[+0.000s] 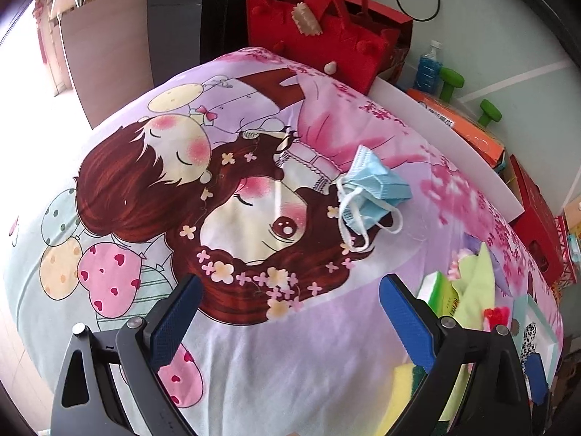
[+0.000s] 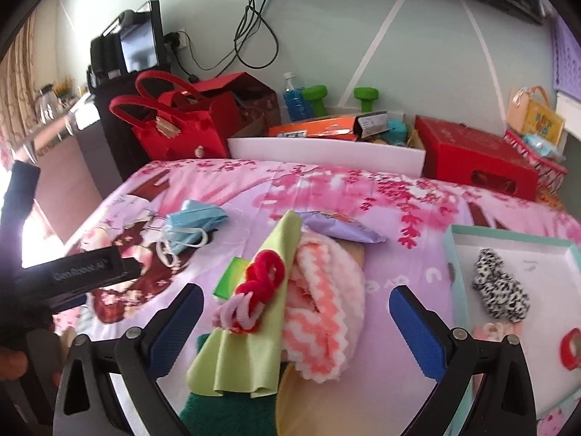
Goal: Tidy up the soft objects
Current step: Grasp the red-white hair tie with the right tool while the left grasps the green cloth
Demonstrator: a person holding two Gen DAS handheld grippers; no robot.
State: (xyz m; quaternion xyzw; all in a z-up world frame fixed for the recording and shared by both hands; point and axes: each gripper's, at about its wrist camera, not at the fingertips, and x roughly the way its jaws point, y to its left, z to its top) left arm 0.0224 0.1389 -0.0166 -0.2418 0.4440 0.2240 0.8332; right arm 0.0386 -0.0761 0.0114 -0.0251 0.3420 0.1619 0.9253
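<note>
"GenRobot.AI" reads in pale letters on the black body of the left gripper (image 2: pixel 90 276), seen at the left edge of the right wrist view; the lettering on the orange box (image 2: pixel 312 129) behind the bed is too small to read. The left gripper (image 1: pixel 290 312) hangs with its blue-padded jaws wide and nothing between them, over the cartoon sheet (image 1: pixel 254 363). The mask (image 1: pixel 370 192), blue and crumpled with white loops, lies on the sheet ahead of it and a little right. Right of the mask, the right gripper (image 2: pixel 296 312) is also spread wide and holds nothing; between and just ahead of its fingers lies a pile: a green cloth (image 2: pixel 254 334) with a red and pink pipe-cleaner twist (image 2: pixel 258 287) on top, touching a pink-and-white towel (image 2: pixel 323 312). Well right of the mask, a teal-rimmed tray (image 2: pixel 508 234) holds a black-and-white scrunchie (image 2: pixel 497 290)
</note>
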